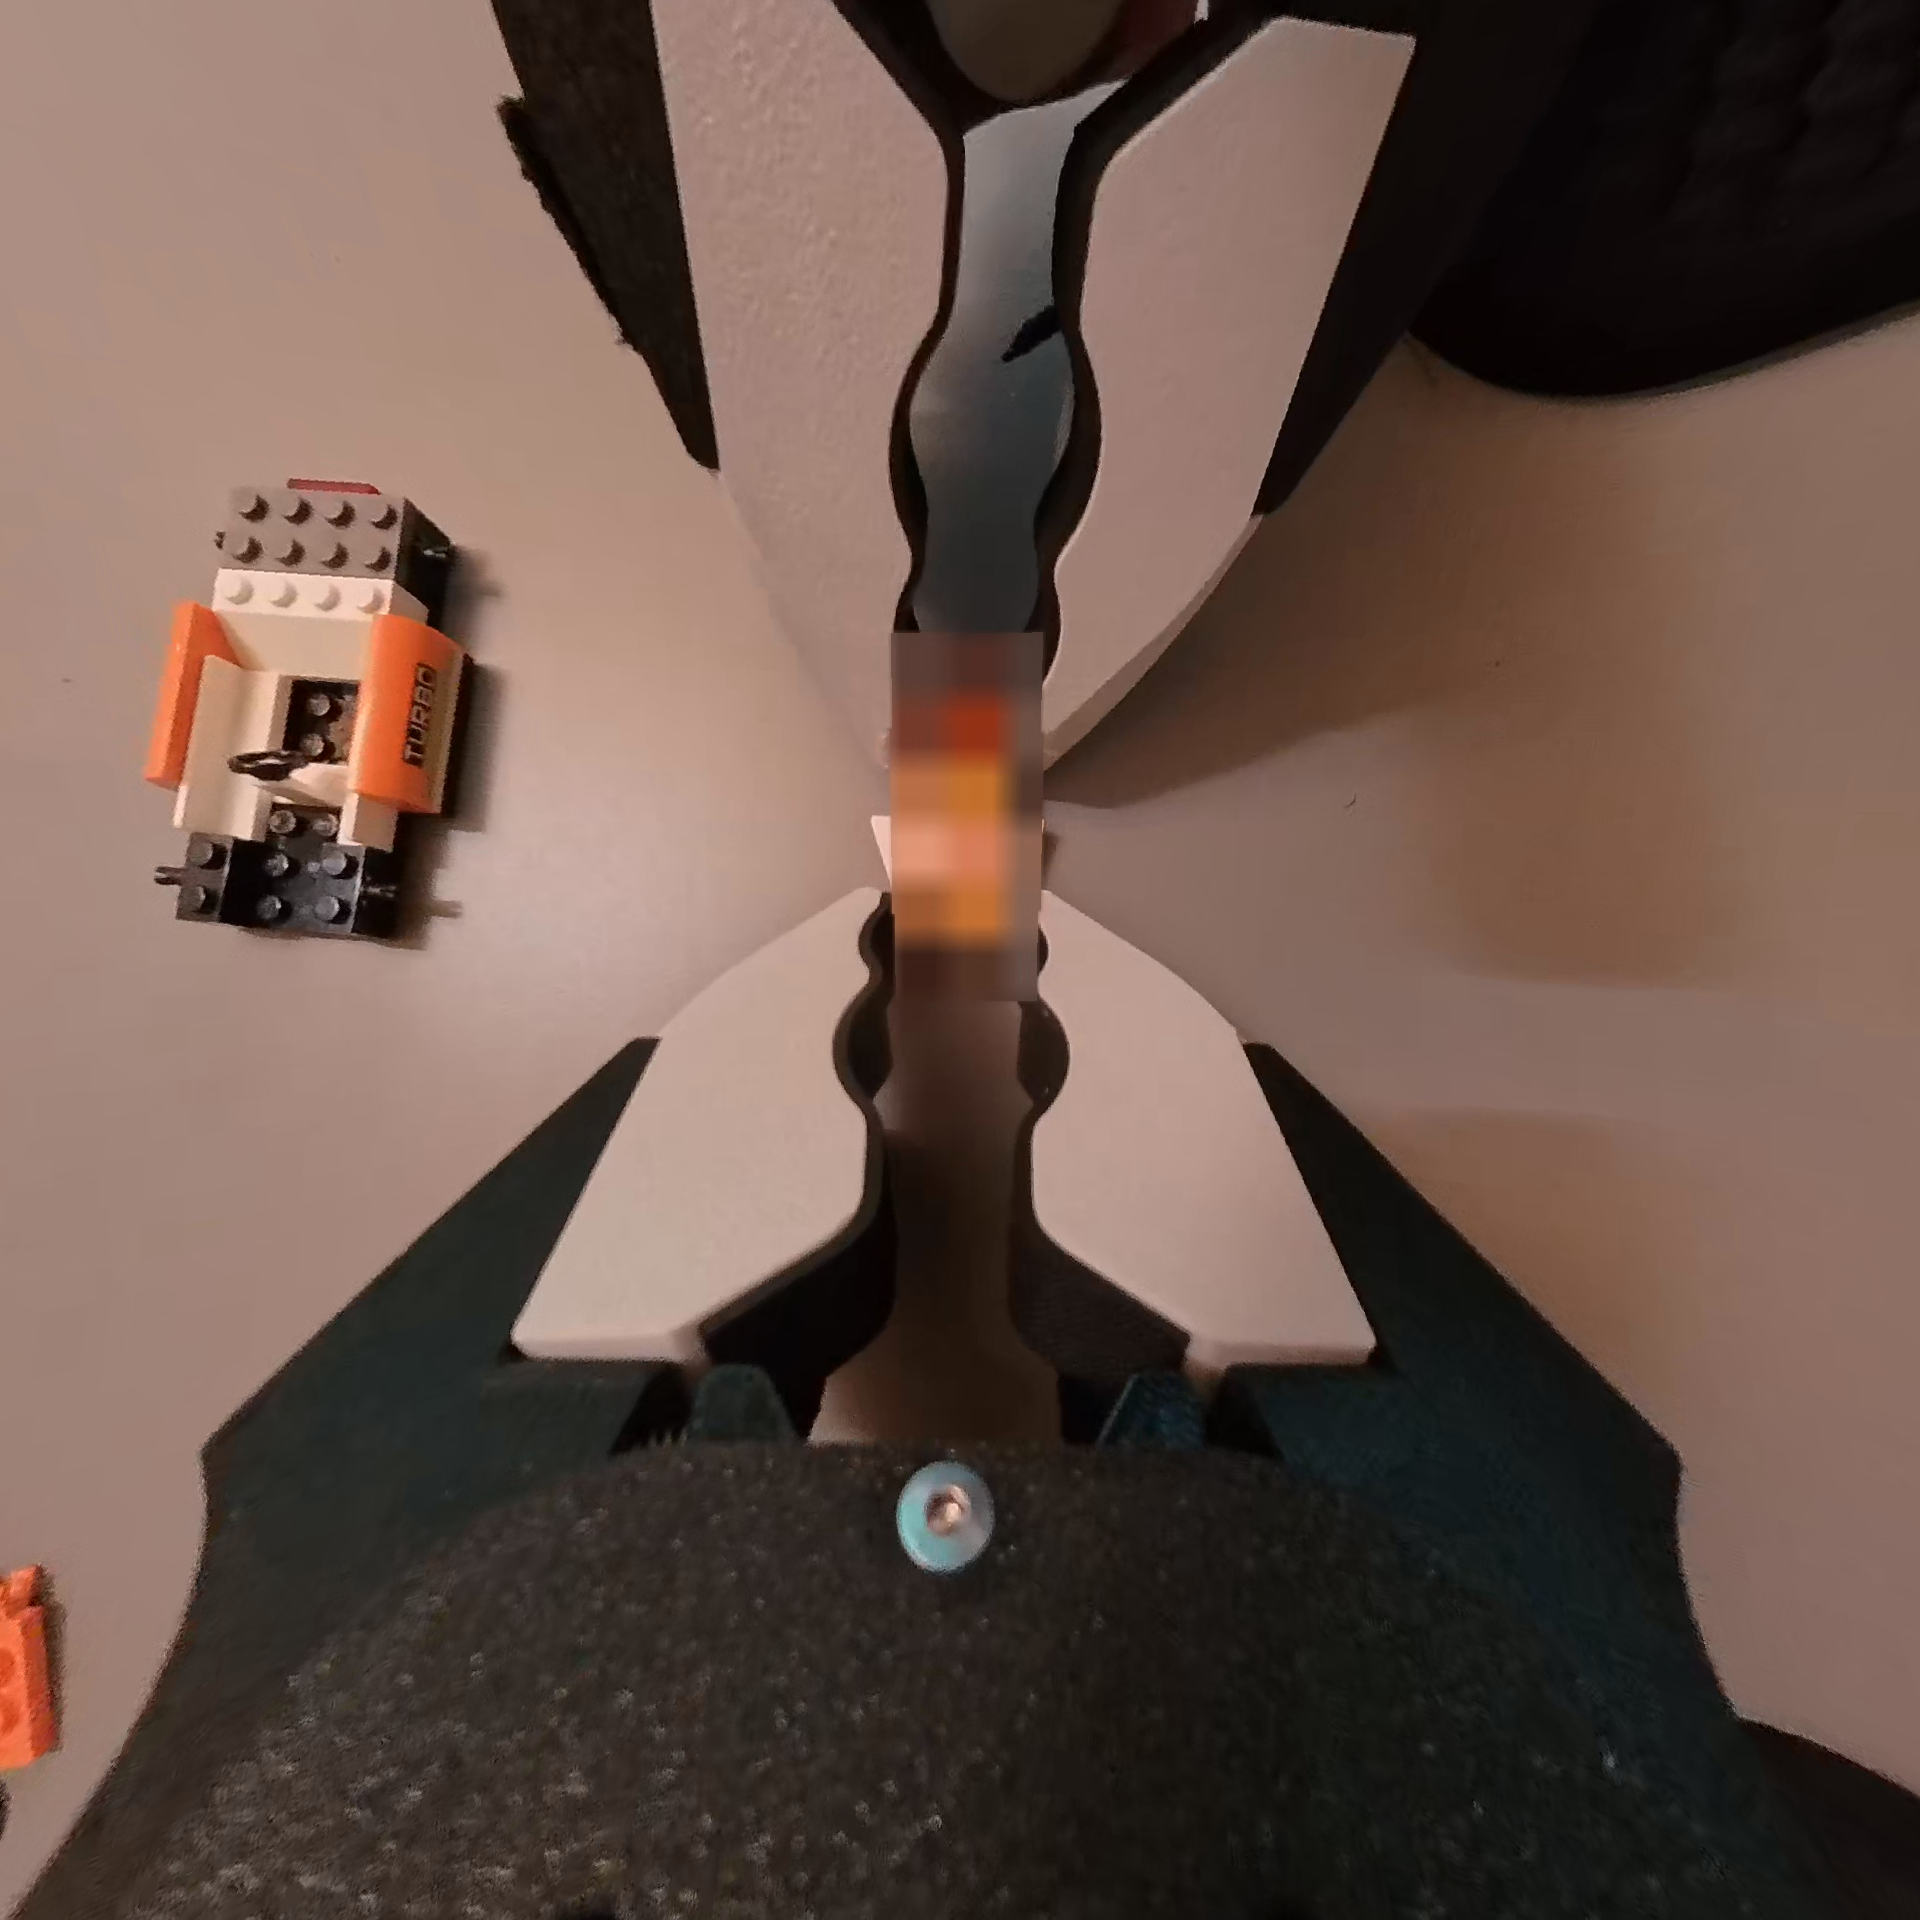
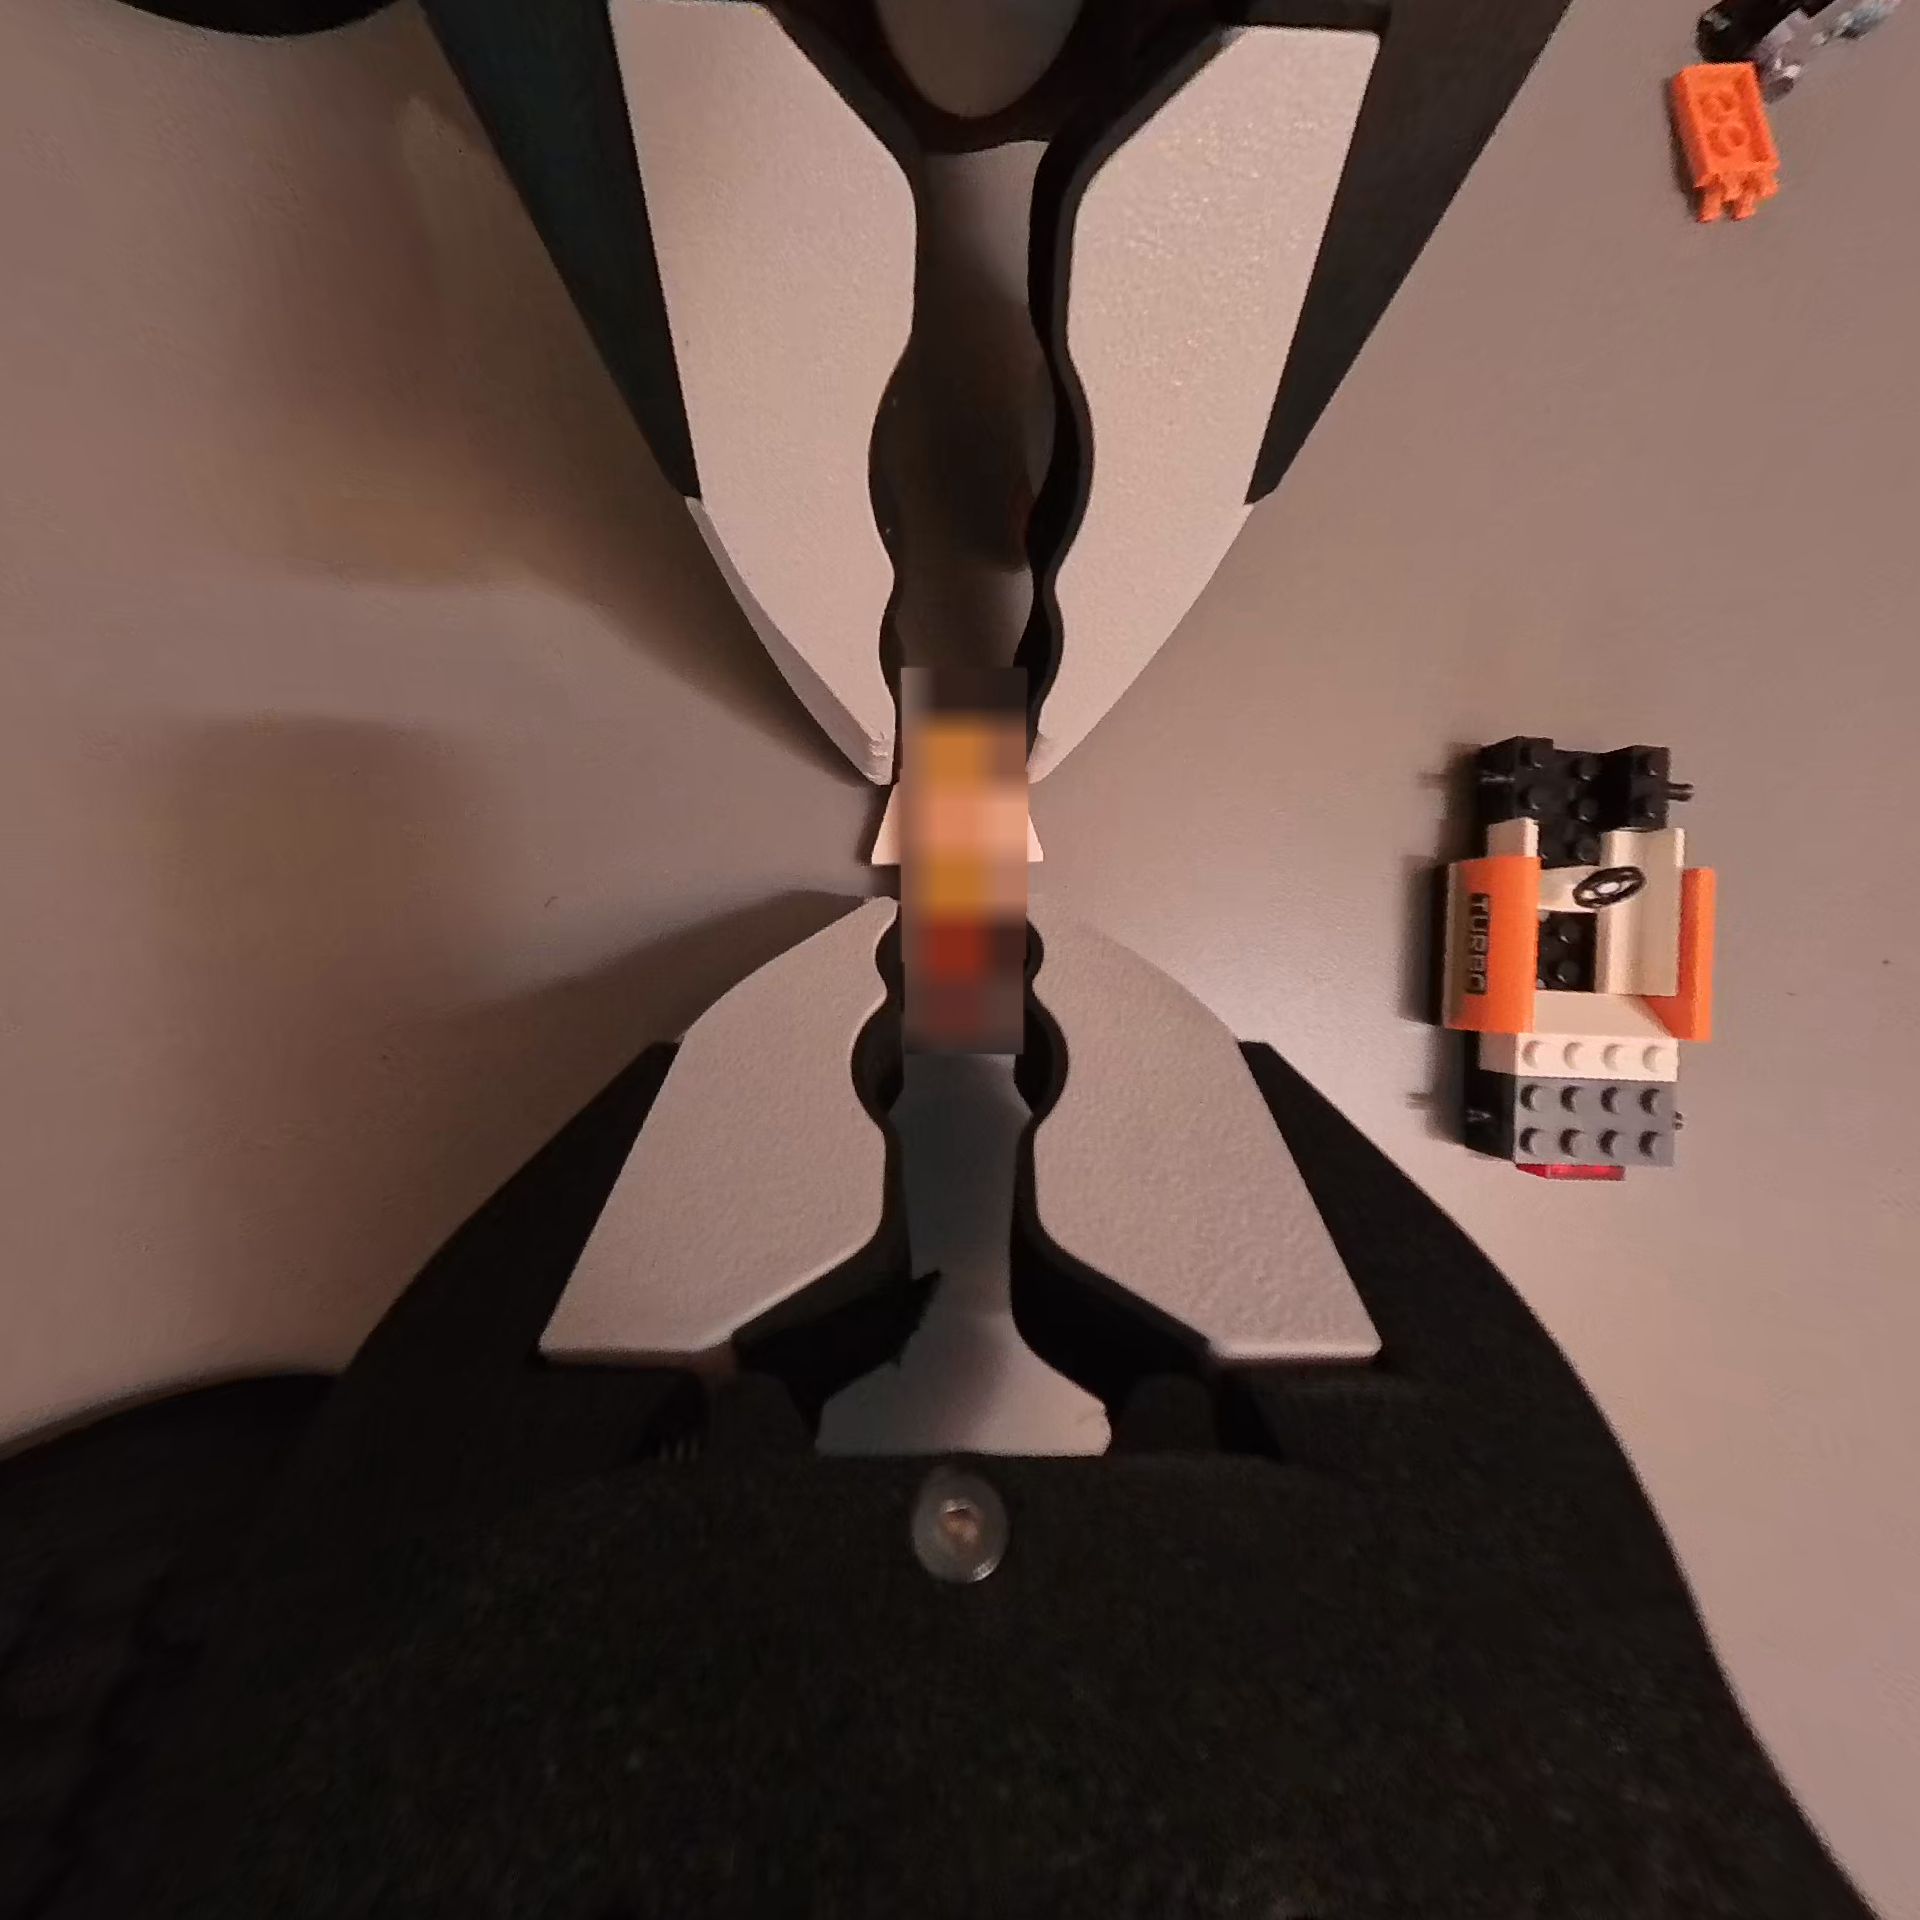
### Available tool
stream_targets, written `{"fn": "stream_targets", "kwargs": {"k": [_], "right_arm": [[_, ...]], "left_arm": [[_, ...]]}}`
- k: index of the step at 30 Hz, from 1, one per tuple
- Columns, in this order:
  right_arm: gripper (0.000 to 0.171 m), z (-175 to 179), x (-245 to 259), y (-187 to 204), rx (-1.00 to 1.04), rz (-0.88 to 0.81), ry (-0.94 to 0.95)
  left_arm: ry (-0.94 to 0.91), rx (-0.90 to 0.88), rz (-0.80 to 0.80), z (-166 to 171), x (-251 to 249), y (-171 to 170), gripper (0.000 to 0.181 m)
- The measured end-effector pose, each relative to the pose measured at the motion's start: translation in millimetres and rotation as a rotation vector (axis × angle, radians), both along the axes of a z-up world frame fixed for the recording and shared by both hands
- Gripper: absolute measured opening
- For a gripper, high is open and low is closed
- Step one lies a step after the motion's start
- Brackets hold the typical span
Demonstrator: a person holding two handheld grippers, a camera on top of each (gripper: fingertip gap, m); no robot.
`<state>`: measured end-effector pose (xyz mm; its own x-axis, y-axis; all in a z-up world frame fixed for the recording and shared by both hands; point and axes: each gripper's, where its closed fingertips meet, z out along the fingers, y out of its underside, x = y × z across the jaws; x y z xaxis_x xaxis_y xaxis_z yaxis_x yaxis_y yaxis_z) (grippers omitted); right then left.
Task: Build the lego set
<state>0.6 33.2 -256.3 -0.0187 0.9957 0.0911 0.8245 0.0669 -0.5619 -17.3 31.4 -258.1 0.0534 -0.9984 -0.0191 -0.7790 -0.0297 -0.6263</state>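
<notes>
Two studded, blocky lego car (image 1: 312, 707) halves

A mosaic patch hides the small piece between the two facing grippers, leaving only its white corners (image 2: 881, 844) visible. The flat orange studded lego plate (image 1: 19, 1662) is cut by the left edge. Dark pieces (image 2: 1766, 31) at the top edge are unidentifiable.
</notes>
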Motion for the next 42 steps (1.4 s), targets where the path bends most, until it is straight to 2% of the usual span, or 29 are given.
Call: {"fn": "stream_targets", "kwargs": {"k": [10, 17, 24, 35, 38, 42], "right_arm": [[0.021, 2.5, -2.6, -1.9, -0.079, -0.021, 0.059], [0.03, 14.9, -7.9, 4.1, -0.375, -0.077, 0.181], [0.03, 6.0, -13.6, 8.1, -0.55, -0.097, 0.112], [0.025, 5.7, -17.7, -1.0, -0.551, -0.031, 0.082], [0.019, 11.1, -17.7, -4.8, -0.583, -0.018, 0.085], [0.019, 21.4, -16.3, -6.4, -0.626, -0.014, 0.091]], "left_arm": [[-0.002, -0.005, -0.005, -1.6, -0.7, -1.2, 0.02], [-0.011, 0.019, -0.021, -1.7, 0.0, -3.5, 0.02], [-0.021, 0.031, -0.012, -1.0, 0.9, -3.9, 0.02], [-0.069, 0.128, -0.034, 4.8, 2.6, -6.7, 0.019], [-0.098, 0.163, -0.041, 12.0, 3.6, -7.3, 0.019], [-0.134, 0.234, -0.053, 25.2, 5.5, -9.1, 0.018]]}}
